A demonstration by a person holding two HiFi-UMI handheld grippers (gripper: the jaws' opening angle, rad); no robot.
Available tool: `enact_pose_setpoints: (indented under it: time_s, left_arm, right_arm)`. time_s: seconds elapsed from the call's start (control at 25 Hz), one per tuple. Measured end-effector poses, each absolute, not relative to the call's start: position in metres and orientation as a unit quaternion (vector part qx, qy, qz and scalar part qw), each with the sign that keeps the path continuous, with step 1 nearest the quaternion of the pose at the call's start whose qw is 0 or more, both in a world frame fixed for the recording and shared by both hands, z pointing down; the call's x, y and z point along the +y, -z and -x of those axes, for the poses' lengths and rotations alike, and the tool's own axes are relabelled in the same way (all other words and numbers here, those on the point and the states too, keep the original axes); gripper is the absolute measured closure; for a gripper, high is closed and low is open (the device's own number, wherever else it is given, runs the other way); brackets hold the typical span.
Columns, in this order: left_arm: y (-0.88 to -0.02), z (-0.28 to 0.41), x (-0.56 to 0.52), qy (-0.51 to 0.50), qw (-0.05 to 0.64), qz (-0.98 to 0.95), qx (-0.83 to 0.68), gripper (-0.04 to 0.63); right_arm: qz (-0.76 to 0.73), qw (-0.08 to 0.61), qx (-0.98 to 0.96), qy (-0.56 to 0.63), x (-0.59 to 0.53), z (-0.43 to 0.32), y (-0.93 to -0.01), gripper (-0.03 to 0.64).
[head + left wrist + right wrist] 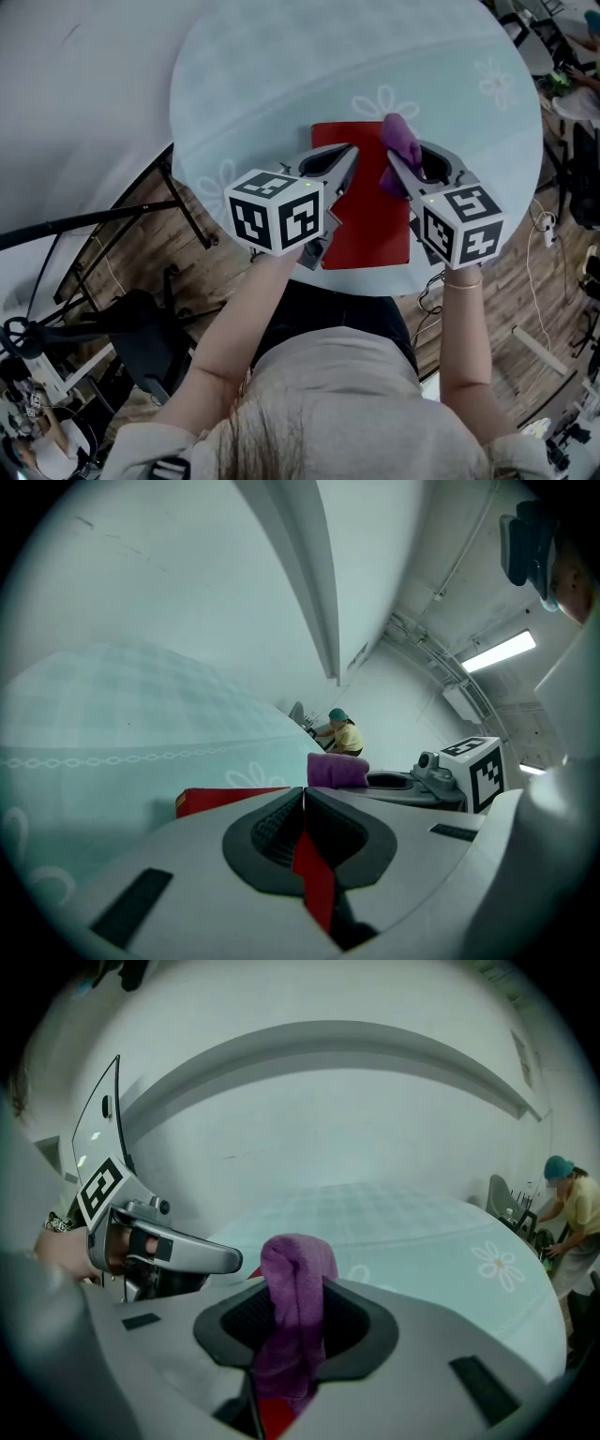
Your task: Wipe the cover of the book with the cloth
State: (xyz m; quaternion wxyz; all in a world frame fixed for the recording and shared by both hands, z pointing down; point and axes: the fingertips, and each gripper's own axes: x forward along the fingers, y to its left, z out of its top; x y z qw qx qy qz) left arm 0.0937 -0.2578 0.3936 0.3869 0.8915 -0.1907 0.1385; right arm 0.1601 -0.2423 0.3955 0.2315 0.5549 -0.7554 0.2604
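Note:
A red book lies flat at the near edge of the round table. My right gripper is shut on a purple cloth, bunched up over the book's far right part; the cloth fills the jaws in the right gripper view. My left gripper is shut with nothing in it, its tips above the book's far left edge. The left gripper view shows the book ahead, the cloth to the right, and my left gripper shut.
The table has a pale blue cloth with flower prints. Black stands and cables are on the wooden floor to the left. A person in a yellow shirt works at a far bench.

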Motion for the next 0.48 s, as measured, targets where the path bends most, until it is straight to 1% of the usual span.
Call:
enact_pose_setpoints:
  time_s: [0.12,0.48]
  left_arm:
    - [-0.396,-0.099,-0.265,-0.140,0.390,-0.891,-0.184,0.575]
    - [-0.411,-0.110,-0.285,-0.153,0.406,-0.884,-0.175,0.575]
  right_arm:
    - [-0.554,0.244,-0.752,-0.259,-0.251,-0.165,-0.401,0.491]
    - [-0.558,0.246,-0.744,-0.273,-0.277,-0.179,-0.417,0.491]
